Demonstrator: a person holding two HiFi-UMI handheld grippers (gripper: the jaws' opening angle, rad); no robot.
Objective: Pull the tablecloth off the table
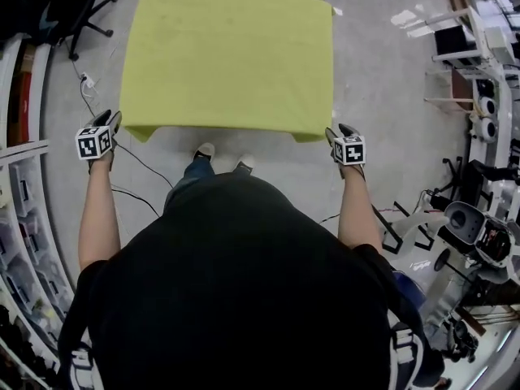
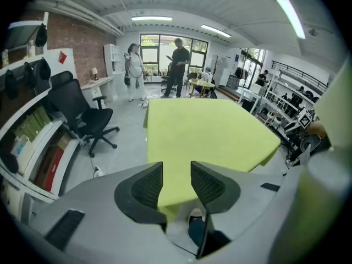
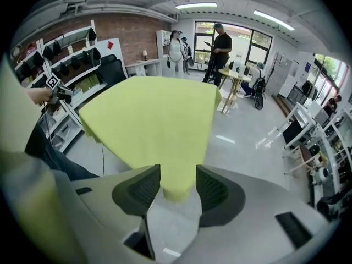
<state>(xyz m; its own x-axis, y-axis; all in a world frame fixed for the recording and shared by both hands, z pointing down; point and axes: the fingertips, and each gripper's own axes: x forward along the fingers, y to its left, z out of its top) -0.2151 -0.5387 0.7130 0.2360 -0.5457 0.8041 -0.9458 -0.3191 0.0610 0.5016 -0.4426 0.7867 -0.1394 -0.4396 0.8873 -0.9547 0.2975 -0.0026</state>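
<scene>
Chair: a black office chair (image 1: 77,6) stands on the floor at about 11 o'clock from the person, well apart from the table's far-left corner.
Left gripper: the left gripper (image 1: 111,120) hangs at about 10 o'clock, pointing steeply down, just beside the cloth's near-left corner and not touching it in the head view.
Left jaws: released. The pads stand apart, and in the left gripper view the cloth's near edge shows through the gap with neither pad pressing on it.
Tablecloth: the yellow-green tablecloth (image 1: 227,59) lies spread flat at 12 o'clock. It covers the whole table, and its near edge and corners droop over the side facing the person.
Feet: the person's shoes (image 1: 205,149) show just below the near edge.
Right gripper: the right gripper (image 1: 340,131) hangs at about 2 o'clock, near the drooping near-right corner.
Right jaws: released and wider than the left. In the right gripper view the hanging corner lines up in the gap, but the pads are clear of it.
Step in hand: judged as the approach, with both grippers lined up on the two near corners and nothing gripped yet.
Next move: each gripper likely needs to slide its pads around its corner's hanging fabric, clench firmly, then draw back toward 6 o'clock together.
Care: an uneven pull, or a thin pinch on one side, could let a corner slip or skew the cloth.
</scene>
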